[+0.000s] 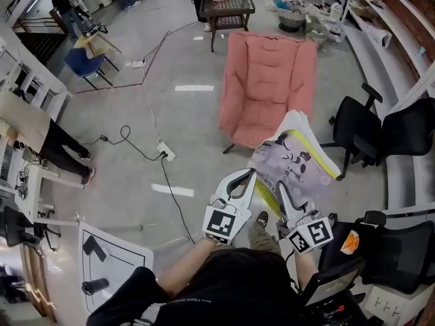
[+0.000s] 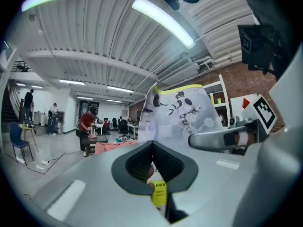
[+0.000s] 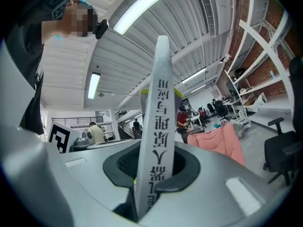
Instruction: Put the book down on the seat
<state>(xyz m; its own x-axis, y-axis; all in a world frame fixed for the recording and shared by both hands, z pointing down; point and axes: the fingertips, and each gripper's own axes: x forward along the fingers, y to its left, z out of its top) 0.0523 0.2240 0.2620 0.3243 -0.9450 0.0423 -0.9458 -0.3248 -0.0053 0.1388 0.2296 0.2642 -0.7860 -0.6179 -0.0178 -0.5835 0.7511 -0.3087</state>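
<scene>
Both grippers hold the book. The left gripper is closed tight on its near edge, and the right gripper on its spine (the thick side). The book sticks out long-ways toward the pink seat, which is straight ahead, well apart. Both grippers point level, side by side.

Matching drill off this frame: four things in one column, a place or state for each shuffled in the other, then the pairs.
1 book
2 pink seat
3 dark side table
4 black office chair

A on the far side of the pink seat
B to the right of the pink seat
C gripped by left hand-held gripper and right hand-held gripper
D just ahead of the book

Pairs: 1-C, 2-D, 3-A, 4-B
</scene>
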